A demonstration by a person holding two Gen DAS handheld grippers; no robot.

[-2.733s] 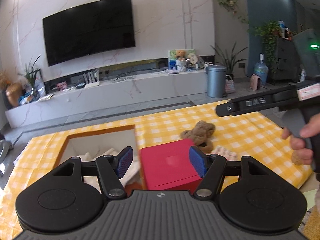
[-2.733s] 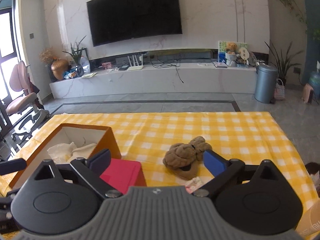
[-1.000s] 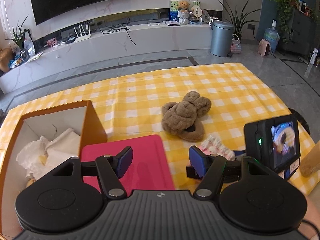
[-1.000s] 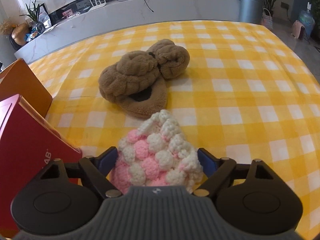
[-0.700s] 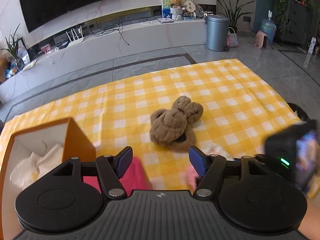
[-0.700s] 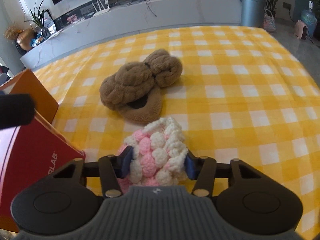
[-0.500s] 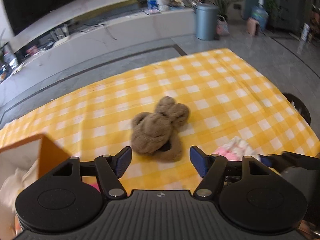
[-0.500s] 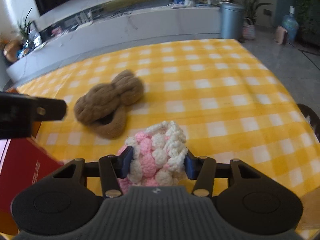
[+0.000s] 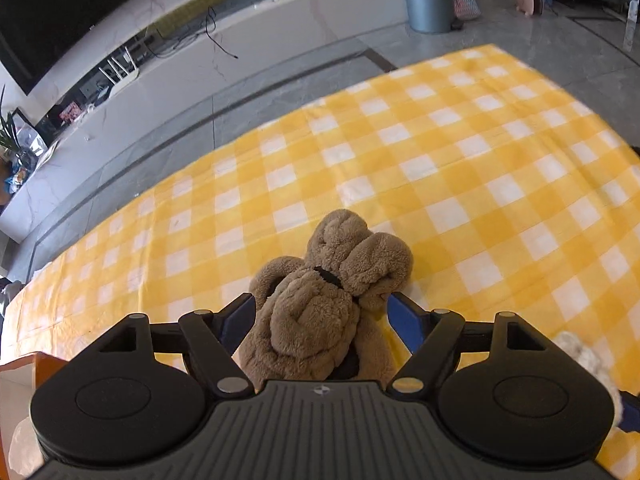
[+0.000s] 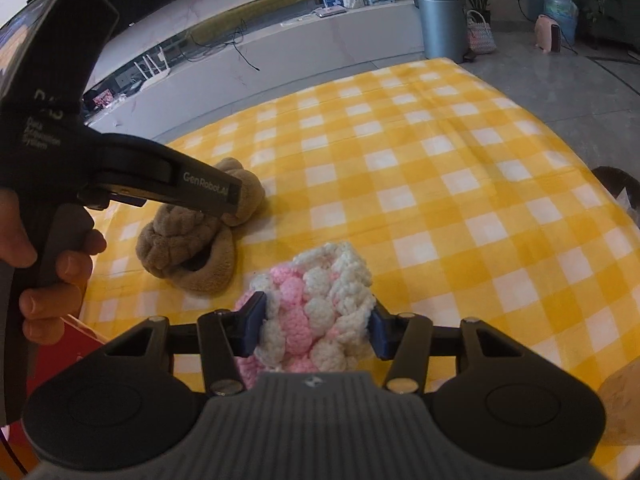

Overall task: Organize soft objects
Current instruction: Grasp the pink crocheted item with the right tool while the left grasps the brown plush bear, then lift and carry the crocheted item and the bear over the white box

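Note:
A brown plush slipper [image 9: 324, 300] lies on the yellow checked tablecloth [image 9: 460, 168]. My left gripper [image 9: 322, 316] is open, its blue pads on either side of the slipper, close to it. In the right wrist view the slipper [image 10: 192, 240] lies left of centre under the left gripper's body [image 10: 120, 168]. My right gripper [image 10: 316, 324] is shut on a pink and white knitted item [image 10: 316, 312] and holds it just above the cloth. That item also shows at the left wrist view's right edge [image 9: 588, 364].
An orange box [image 9: 24, 364] shows at the left wrist view's lower left edge. A red box [image 10: 76, 344] sits at the right wrist view's lower left. The table's far and right edges drop to a grey tiled floor.
My left gripper has moved forward and down over the brown slipper, which now sits between its open pads. My right gripper stays shut on the knitted item.

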